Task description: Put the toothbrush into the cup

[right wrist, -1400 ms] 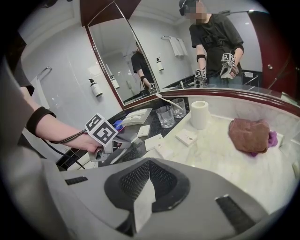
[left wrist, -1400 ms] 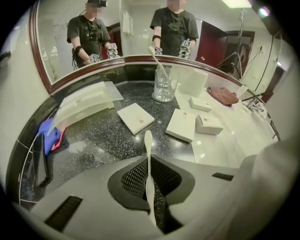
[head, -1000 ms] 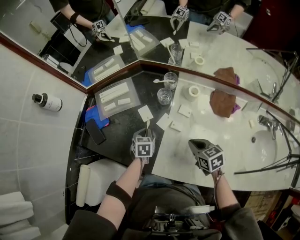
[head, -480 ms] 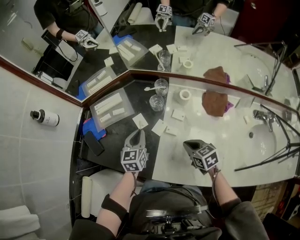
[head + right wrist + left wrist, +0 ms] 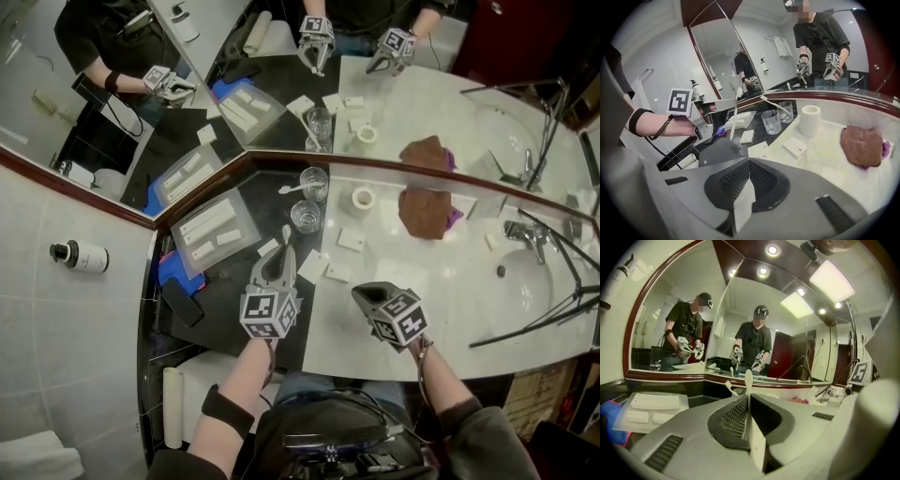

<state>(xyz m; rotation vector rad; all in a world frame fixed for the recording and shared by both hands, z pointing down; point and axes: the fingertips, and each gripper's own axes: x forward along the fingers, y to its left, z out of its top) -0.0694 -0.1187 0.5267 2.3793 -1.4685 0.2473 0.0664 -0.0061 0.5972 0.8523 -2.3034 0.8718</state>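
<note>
The left claw (image 5: 277, 264) is clamped on a white toothbrush (image 5: 286, 234), whose head pokes out past the tips. It is held over the dark part of the bench (image 5: 230, 291), short of two glass cups. The nearer cup (image 5: 305, 217) looks empty. The farther cup (image 5: 315, 184) holds a white item, possibly another toothbrush. The right claw (image 5: 366, 292) is pressed together on nothing.
</note>
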